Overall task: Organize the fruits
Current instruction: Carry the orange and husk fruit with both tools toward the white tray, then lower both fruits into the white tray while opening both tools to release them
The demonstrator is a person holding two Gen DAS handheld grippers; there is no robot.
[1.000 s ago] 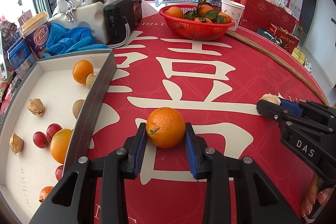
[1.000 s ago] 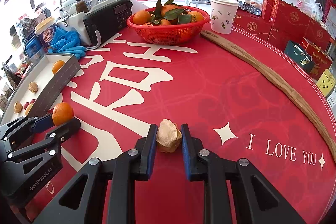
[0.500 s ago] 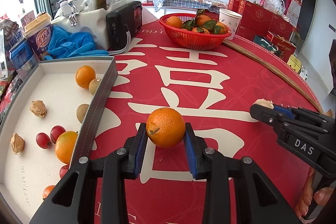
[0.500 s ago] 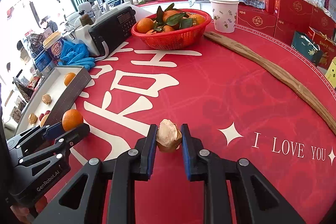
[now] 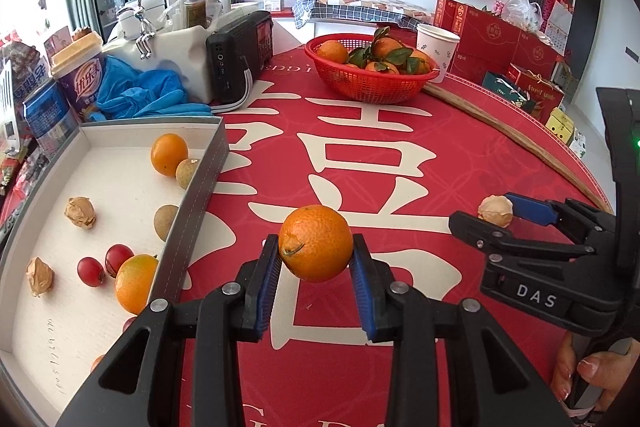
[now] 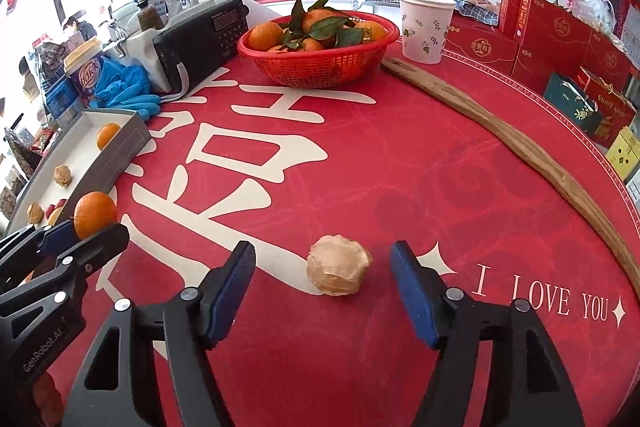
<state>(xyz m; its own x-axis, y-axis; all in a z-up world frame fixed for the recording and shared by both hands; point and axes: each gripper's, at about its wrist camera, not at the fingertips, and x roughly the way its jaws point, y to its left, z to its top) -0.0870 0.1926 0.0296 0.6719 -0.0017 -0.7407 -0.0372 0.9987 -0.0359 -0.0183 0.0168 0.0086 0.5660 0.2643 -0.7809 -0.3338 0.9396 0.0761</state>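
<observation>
The left hand-held gripper [image 5: 316, 281] pinches a round, dimpled orange [image 5: 315, 242] above the red desk [image 5: 460, 155], just right of the white box [image 5: 120, 187]; the right hand-held gripper [image 6: 323, 291] is opening, its blue ribbed pads clear of the papery, crinkled husked fruit [image 6: 339, 270] sitting on the cloth between them. Risks here: that light, lumpy fruit could roll away on the smooth cloth, and the orange's firm, curved skin might slip from a narrow pinch before it clears the box's stiff grey wall [image 5: 188, 227].
</observation>
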